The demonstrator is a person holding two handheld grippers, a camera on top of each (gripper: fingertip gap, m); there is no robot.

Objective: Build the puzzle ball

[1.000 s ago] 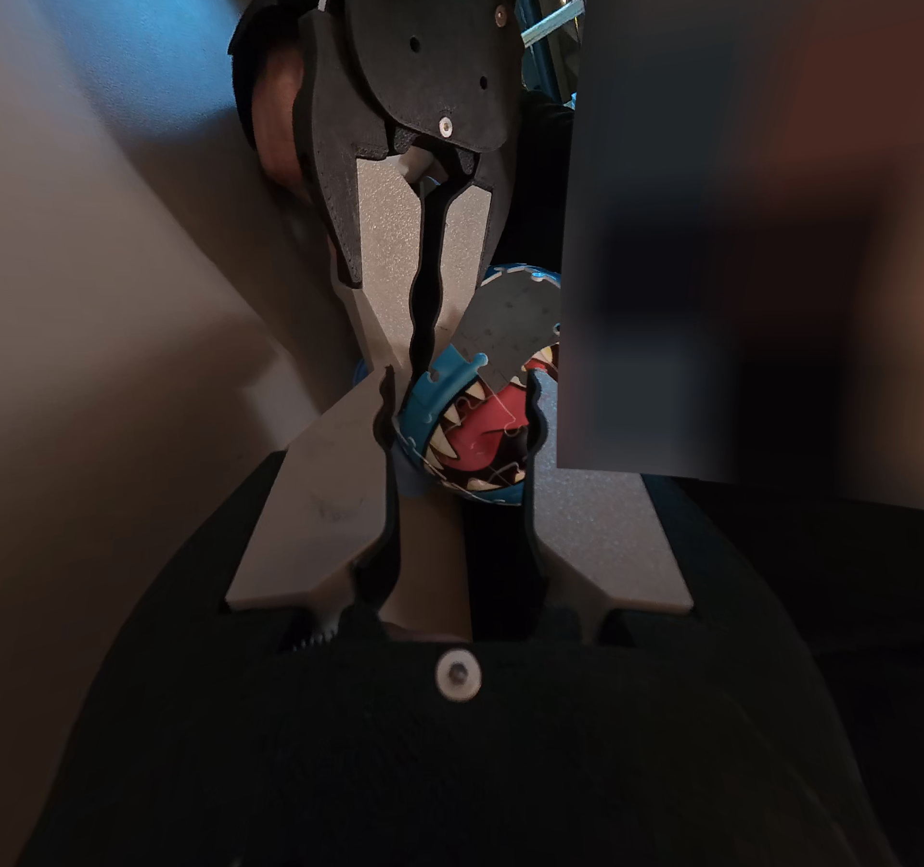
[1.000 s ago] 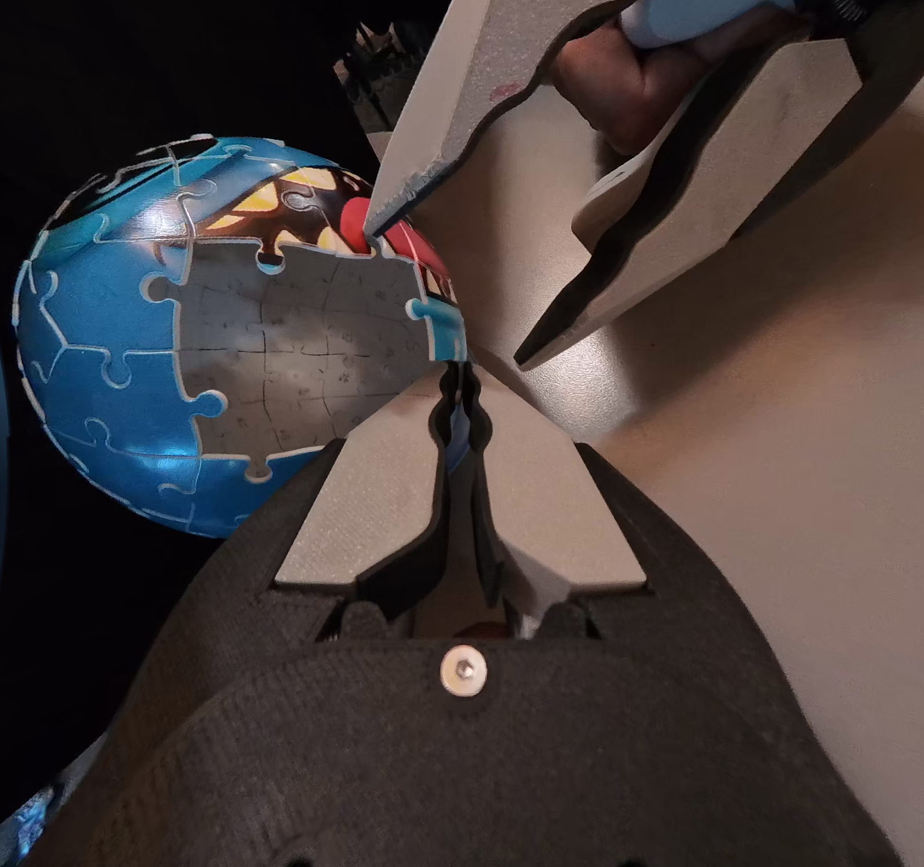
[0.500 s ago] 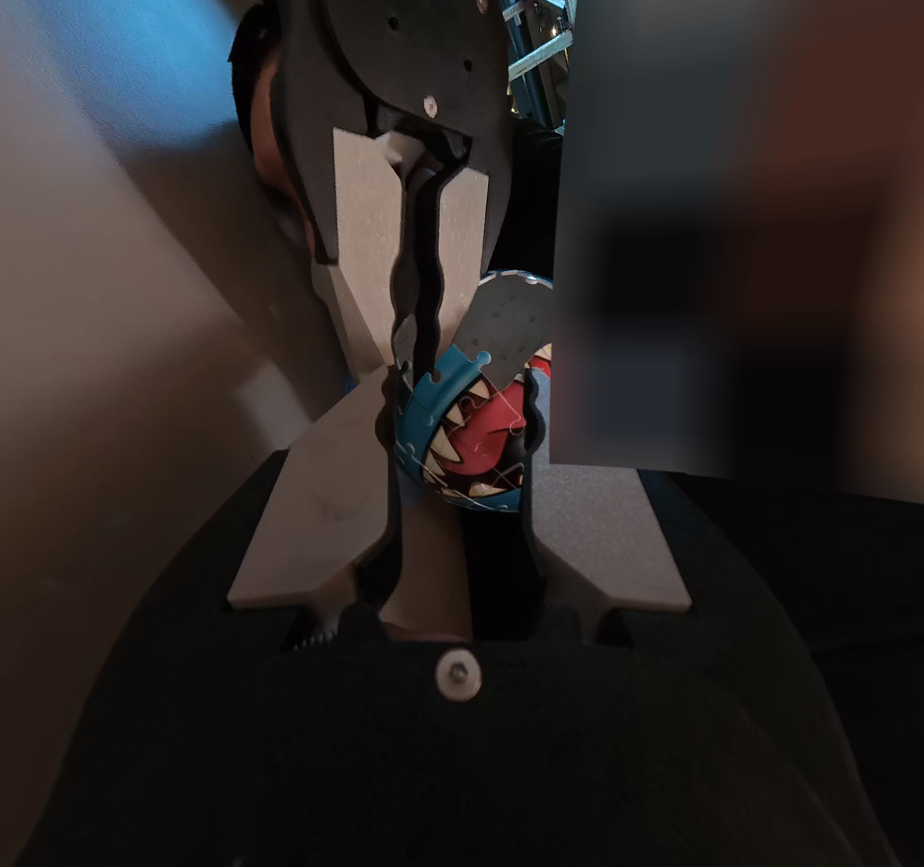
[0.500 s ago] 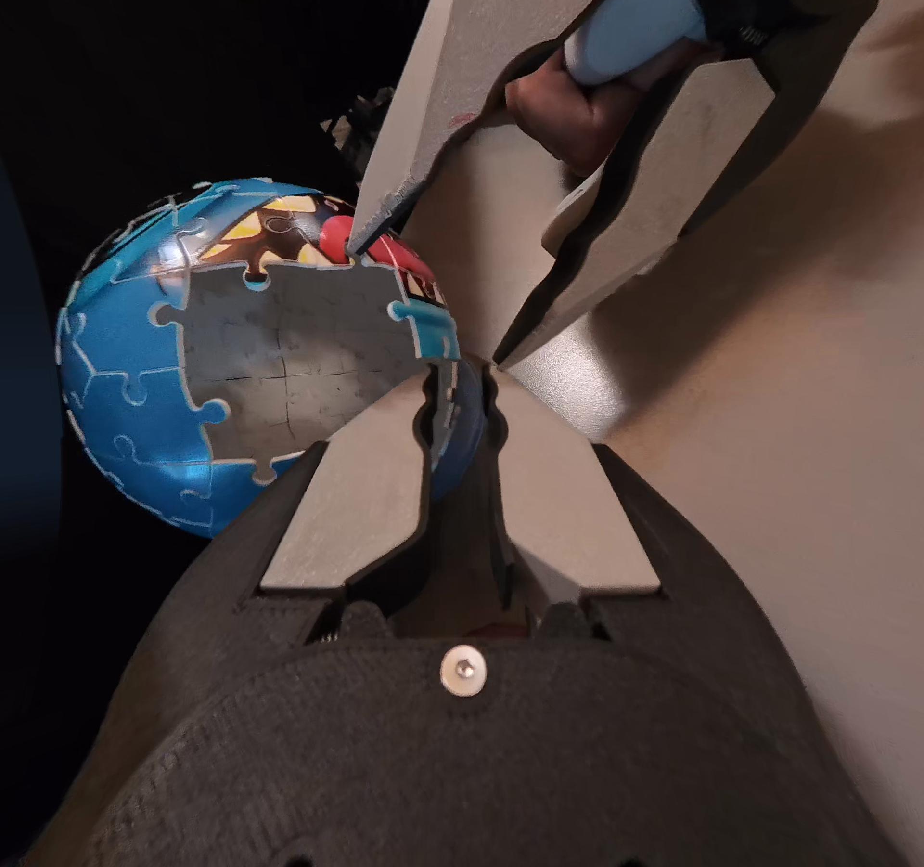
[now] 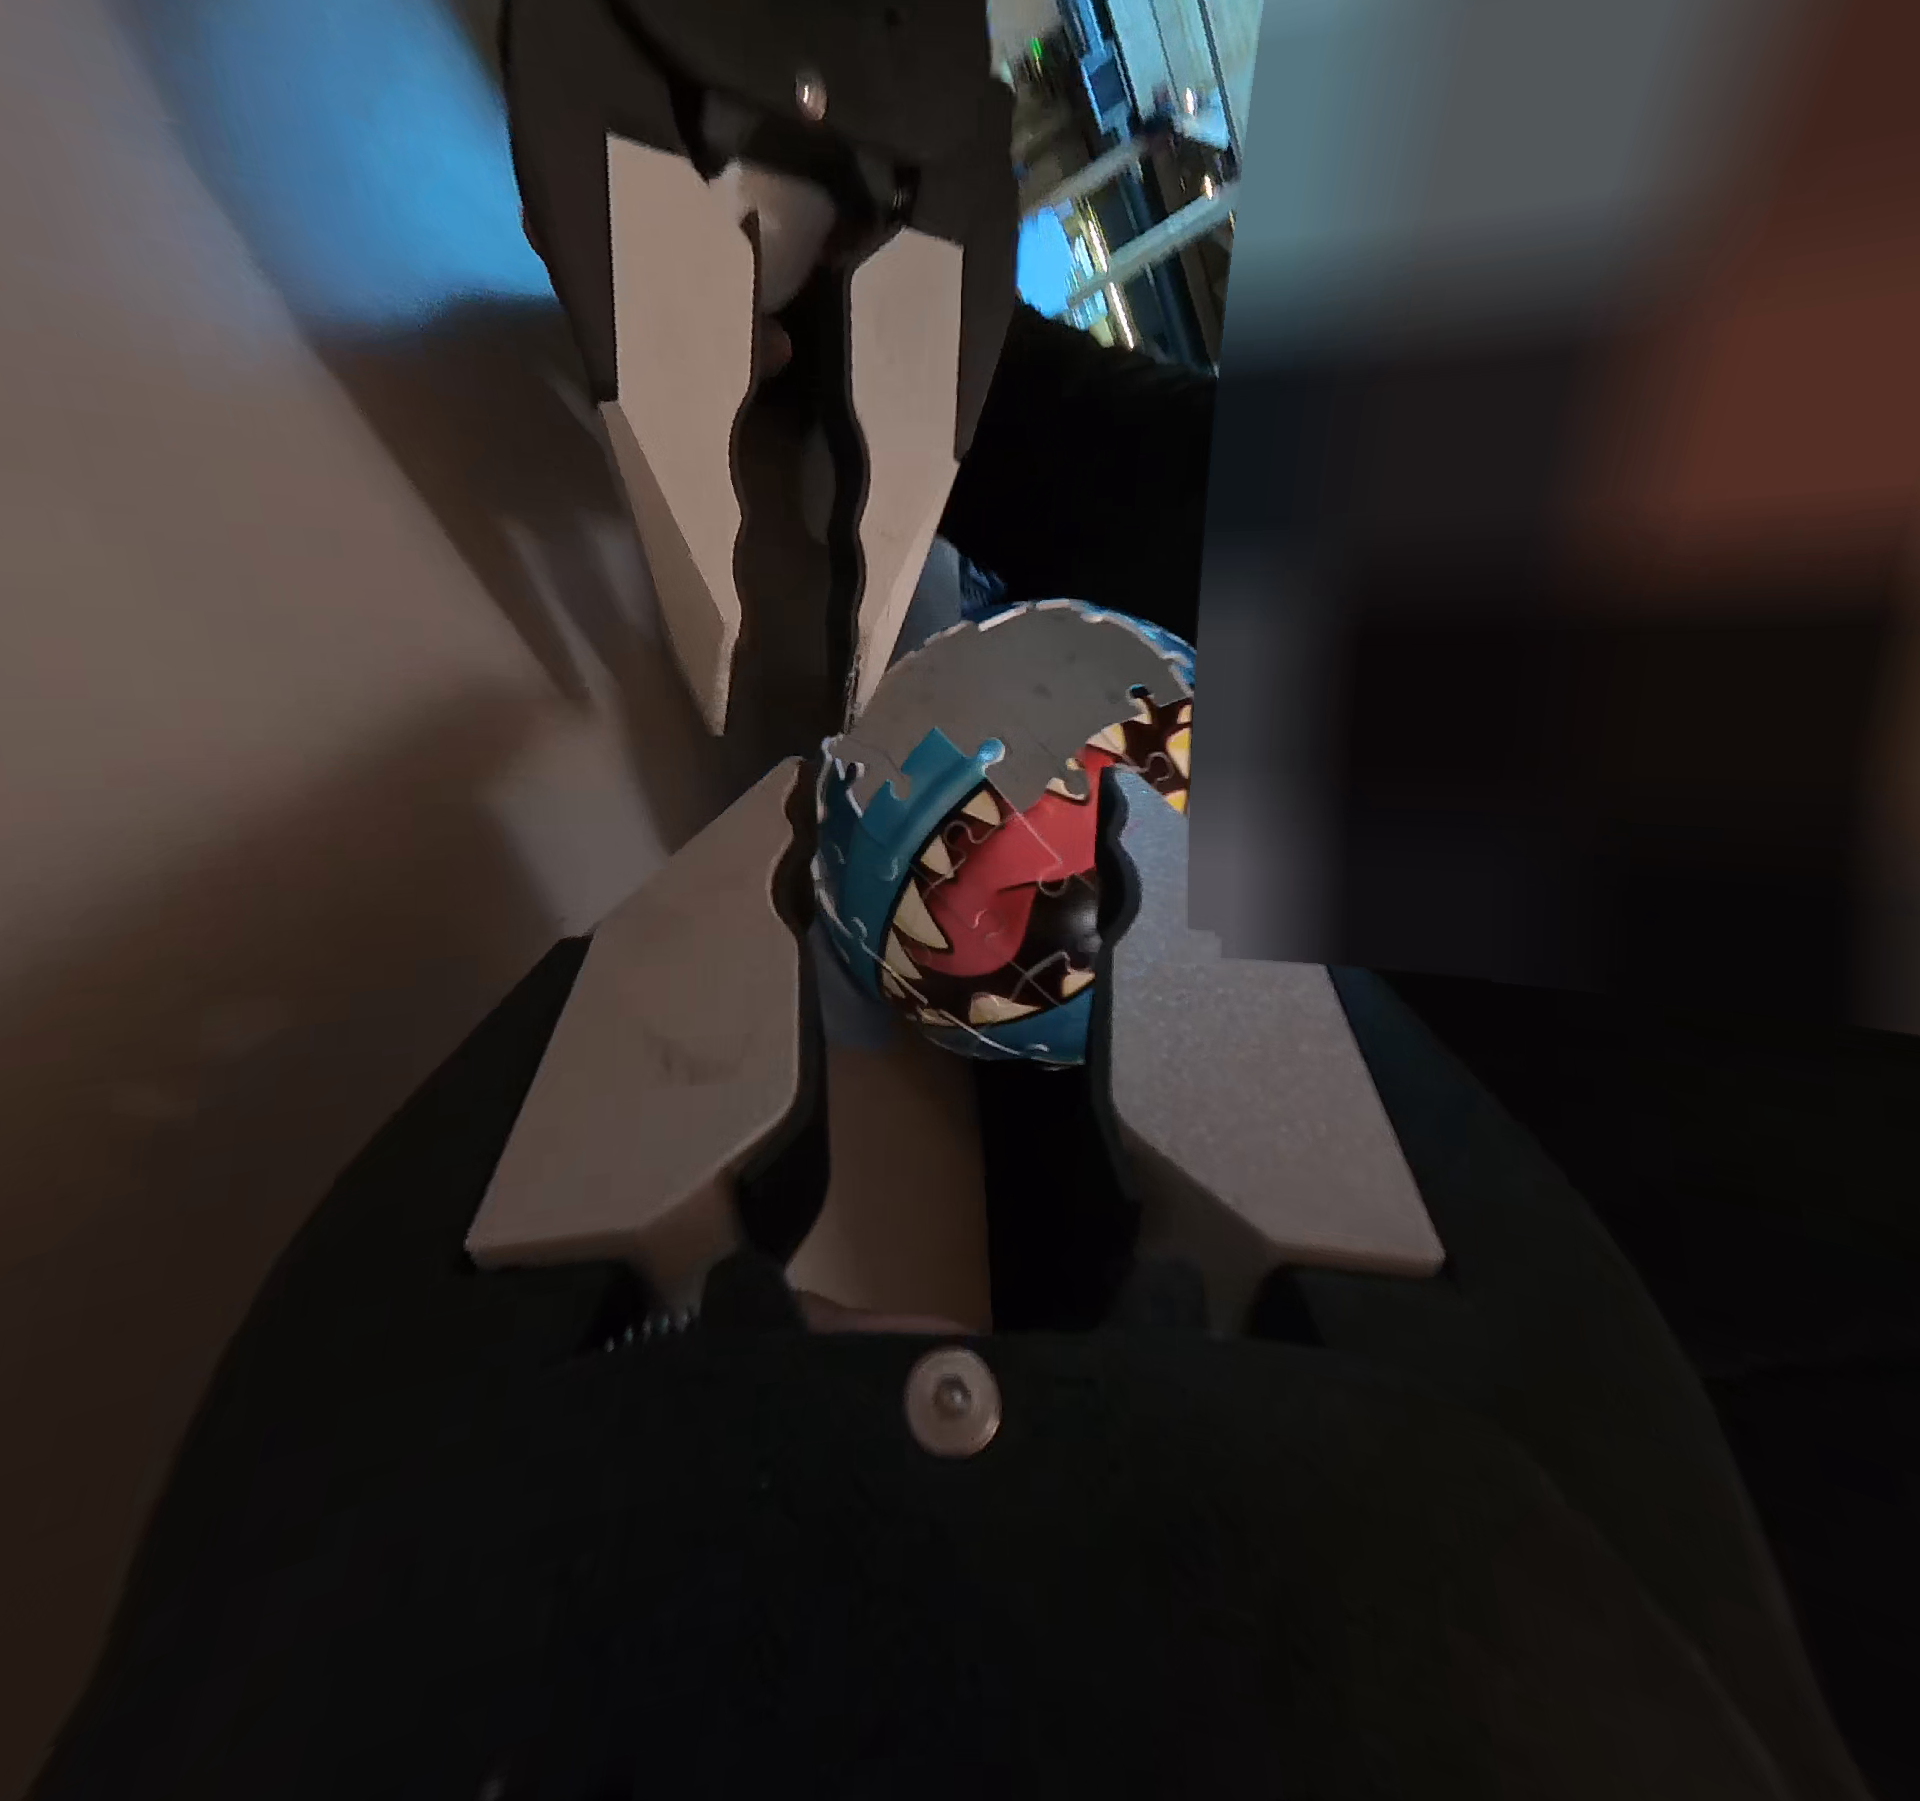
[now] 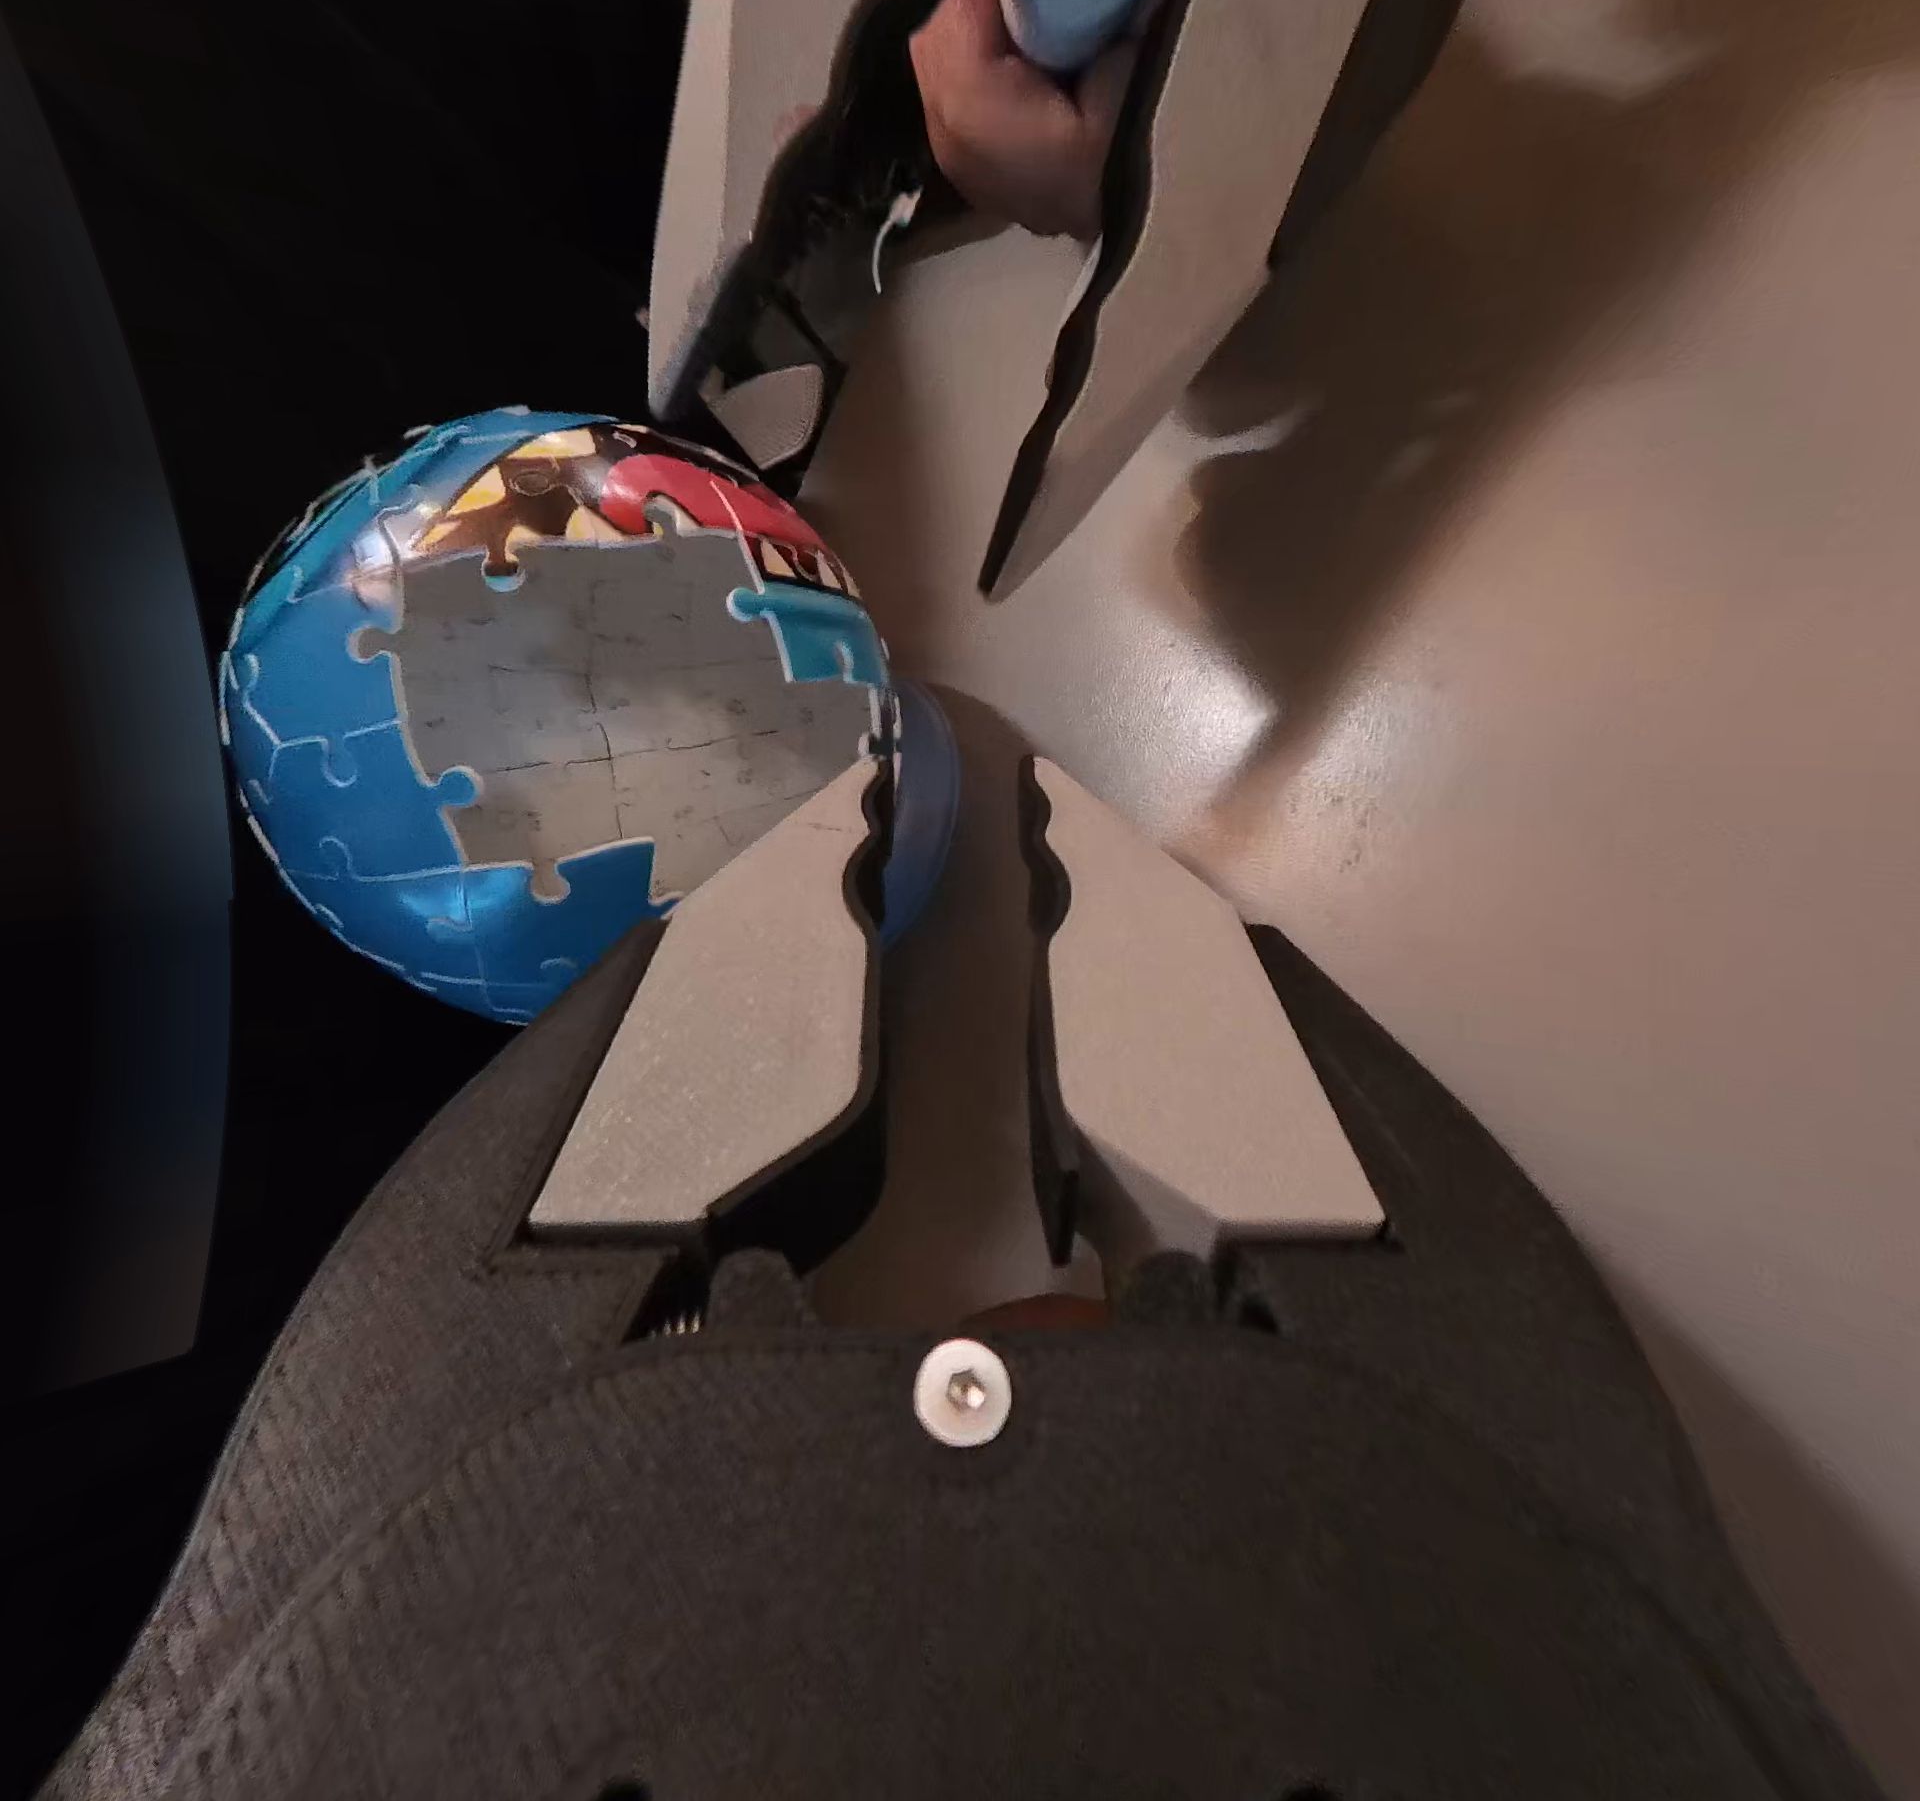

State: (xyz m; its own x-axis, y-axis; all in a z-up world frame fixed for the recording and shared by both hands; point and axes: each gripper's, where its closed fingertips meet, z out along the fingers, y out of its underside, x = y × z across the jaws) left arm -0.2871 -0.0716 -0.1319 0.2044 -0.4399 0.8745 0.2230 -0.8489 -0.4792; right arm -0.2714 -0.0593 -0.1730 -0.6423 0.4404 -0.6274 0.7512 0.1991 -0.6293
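Observation:
The puzzle ball (image 5: 987,899) is a blue shell with a red mouth and white teeth. A large hole shows its grey inside (image 6: 592,712). My left gripper (image 5: 956,775) is shut on the ball, one finger on each side. It also shows in the right wrist view (image 6: 831,504), coming from above the ball (image 6: 343,712). My right gripper (image 6: 951,764) is open and holds nothing, close to the ball's lower right rim. A dark blue curved piece (image 6: 925,816) sits at that rim beside its left finger. My right gripper also shows in the left wrist view (image 5: 795,702), just above the ball.
A beige table top (image 6: 1455,712) fills the right of the right wrist view; the left side is dark. A person's hand (image 6: 997,120) holds the left gripper's blue handle. Windows and metal framing (image 5: 1122,193) stand far behind. The gap from one gripper's tips to the other's is roughly 5 cm.
My right gripper was shut on the blue piece at the ball's rim; its fingers have opened and let go of it. The ball stays in my left gripper.

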